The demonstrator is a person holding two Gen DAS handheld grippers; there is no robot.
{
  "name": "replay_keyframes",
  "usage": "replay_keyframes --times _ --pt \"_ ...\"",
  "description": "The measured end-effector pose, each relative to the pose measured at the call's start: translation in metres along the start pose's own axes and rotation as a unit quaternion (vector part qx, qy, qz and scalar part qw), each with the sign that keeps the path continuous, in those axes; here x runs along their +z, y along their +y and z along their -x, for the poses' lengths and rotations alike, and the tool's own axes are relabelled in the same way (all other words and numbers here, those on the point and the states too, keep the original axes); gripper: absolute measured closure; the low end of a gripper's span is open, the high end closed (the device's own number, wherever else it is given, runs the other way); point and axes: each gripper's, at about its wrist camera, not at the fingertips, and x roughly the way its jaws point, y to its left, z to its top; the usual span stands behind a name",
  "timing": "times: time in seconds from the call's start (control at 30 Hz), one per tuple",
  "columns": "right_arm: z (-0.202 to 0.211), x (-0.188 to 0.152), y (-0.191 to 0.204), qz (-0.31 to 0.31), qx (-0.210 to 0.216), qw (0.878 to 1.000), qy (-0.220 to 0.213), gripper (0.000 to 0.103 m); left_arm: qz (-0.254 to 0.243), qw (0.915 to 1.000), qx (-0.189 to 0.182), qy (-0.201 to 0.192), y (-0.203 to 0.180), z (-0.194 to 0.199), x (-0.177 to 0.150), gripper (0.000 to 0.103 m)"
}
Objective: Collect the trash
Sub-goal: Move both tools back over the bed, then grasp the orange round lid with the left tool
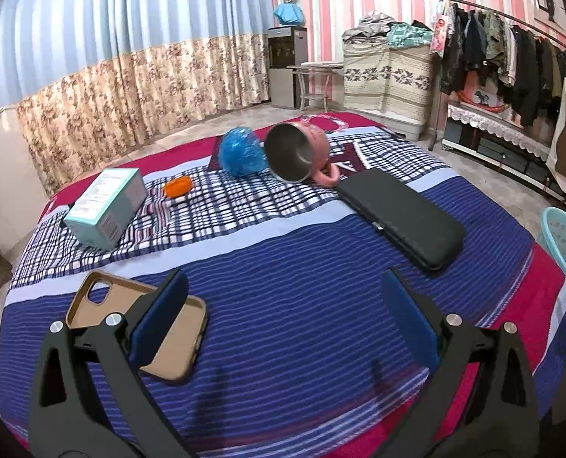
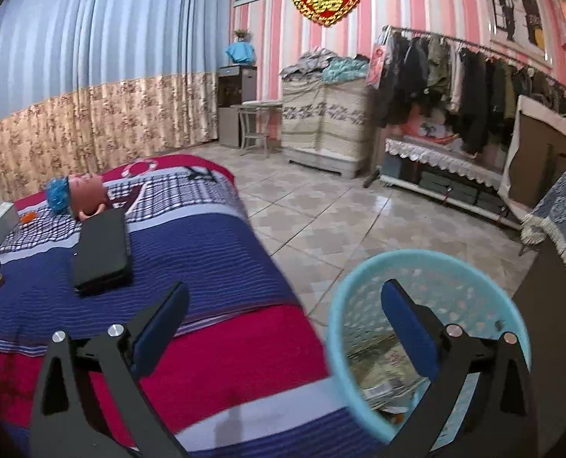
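My left gripper hangs over the blue striped bedspread, jaws spread wide with nothing between them. Its left finger overlaps a tan phone case lying open side up. Farther off lie a pale teal cardboard box, a small orange scrap, a crumpled blue plastic bag, a tipped pink steel-lined mug and a flat black case. My right gripper is also spread and empty, at the bed's edge, its right finger over the light blue plastic mesh basket, which has paper trash in it.
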Motion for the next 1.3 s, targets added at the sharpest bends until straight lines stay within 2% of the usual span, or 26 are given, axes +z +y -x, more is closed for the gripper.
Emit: replay_keyframes --times 0.13,0.23,0.53,0.67,0.77,0.83,0.93,1.17,1.23,1.3 --pt "-0.017 -0.001 0.016 -0.010 0.022 1.000 0.019 0.005 0.013 0.9999 0.010 0.002 0.014 -0.006 0.003 0.005" --pt "-0.020 0.002 0.028 -0.007 0.036 0.999 0.008 0.005 0.027 0.9996 0.013 0.003 0.022 -0.013 0.011 0.005" --pt "-0.043 0.009 0.067 0.008 0.075 0.997 0.015 0.005 0.058 0.9956 0.074 -0.004 0.054 -0.055 0.054 0.006" --pt "-0.048 0.009 0.081 0.033 0.082 0.996 0.018 0.005 0.078 0.9933 0.085 0.009 0.076 -0.080 0.069 0.006" --pt "-0.050 0.007 0.085 0.045 0.088 0.995 0.023 0.005 0.095 0.9909 0.091 0.027 0.088 -0.103 0.074 0.014" --pt "-0.050 0.004 0.086 0.052 0.084 0.995 0.027 0.005 0.109 0.9894 0.084 0.045 0.093 -0.119 0.077 0.028" --pt "-0.051 0.003 0.085 0.059 0.078 0.995 0.028 0.005 0.115 0.9858 0.091 0.081 0.097 -0.149 0.081 0.041" --pt "-0.057 0.001 0.084 0.054 0.081 0.995 0.037 0.005 0.123 0.9804 0.104 0.113 0.106 -0.182 0.093 0.044" --pt "-0.057 0.001 0.083 0.054 0.082 0.994 0.039 0.005 0.116 0.9800 0.109 0.119 0.106 -0.189 0.095 0.058" --pt "-0.057 0.001 0.084 0.056 0.079 0.995 0.037 0.005 0.121 0.9785 0.104 0.130 0.111 -0.196 0.096 0.064"
